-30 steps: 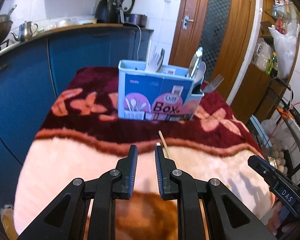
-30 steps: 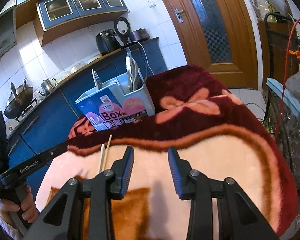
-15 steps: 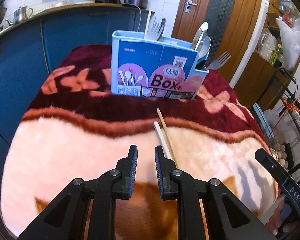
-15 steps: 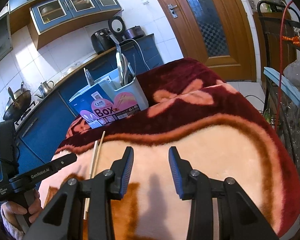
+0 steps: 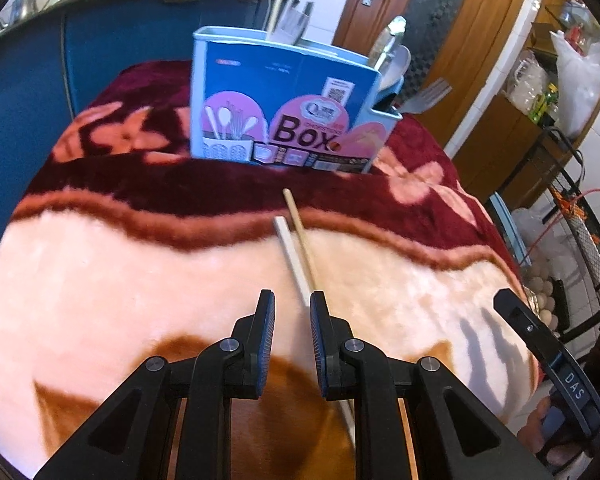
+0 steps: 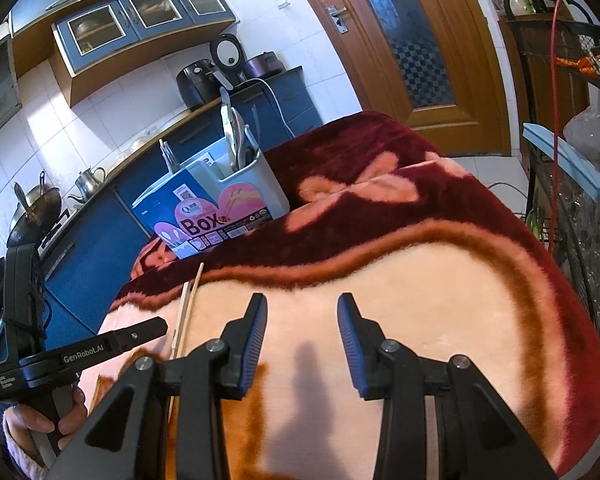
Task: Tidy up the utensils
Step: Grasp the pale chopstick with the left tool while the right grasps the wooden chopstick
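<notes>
Change: the left gripper [image 5: 292, 312] has been lowered and tipped further down toward the blanket [image 5: 140, 280], so that more of the two chopsticks [image 5: 296, 248] is shown ahead of it than a second earlier.
Left claw: narrowly parted, nothing pinched; its right pad is seen just beside the chopsticks, and contact cannot be judged, since their near ends are hidden under the finger.
Right claw: the right gripper [image 6: 302, 320] is held moderately spread and empty over the pale part of the blanket, little shifted.
Chopsticks: laid side by side on the blanket, pointing toward the utensil box [image 5: 288, 100], clear of it.
Box: cutlery [image 5: 388, 48] is already stood in its compartments.
Meaning: a pickup of the chopsticks is probably being lined up; the gap may need to be widened first.
</notes>
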`<state>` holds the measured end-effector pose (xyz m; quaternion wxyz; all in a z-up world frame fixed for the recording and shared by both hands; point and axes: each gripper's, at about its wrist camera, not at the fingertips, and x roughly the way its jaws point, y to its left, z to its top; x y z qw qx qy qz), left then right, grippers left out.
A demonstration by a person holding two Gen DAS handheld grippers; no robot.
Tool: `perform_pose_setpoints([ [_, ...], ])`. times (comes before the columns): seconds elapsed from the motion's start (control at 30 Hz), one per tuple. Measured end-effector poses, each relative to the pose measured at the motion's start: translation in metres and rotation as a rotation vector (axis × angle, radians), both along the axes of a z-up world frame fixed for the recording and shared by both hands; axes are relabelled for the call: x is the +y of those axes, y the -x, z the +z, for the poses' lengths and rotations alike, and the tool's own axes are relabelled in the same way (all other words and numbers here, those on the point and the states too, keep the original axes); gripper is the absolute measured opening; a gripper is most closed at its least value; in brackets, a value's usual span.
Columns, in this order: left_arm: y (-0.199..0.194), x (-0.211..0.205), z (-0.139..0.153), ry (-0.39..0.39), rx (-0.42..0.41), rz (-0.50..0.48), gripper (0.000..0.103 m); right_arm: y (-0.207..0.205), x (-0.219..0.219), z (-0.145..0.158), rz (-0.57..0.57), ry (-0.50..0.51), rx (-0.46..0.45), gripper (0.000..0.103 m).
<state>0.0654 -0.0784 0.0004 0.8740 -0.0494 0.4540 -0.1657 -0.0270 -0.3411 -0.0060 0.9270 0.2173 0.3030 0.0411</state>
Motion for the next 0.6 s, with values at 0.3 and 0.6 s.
perform_pose_setpoints([
  [0.3,-0.013,-0.011,-0.008,-0.047,0.075,-0.023,0.021,0.001,-0.004,-0.002,-0.004,-0.011,-0.001,0.039],
  [0.6,-0.034,-0.012,-0.008,-0.035,0.182,-0.064,0.018,0.003,-0.01,-0.006,-0.011,-0.026,0.005,0.04],
])
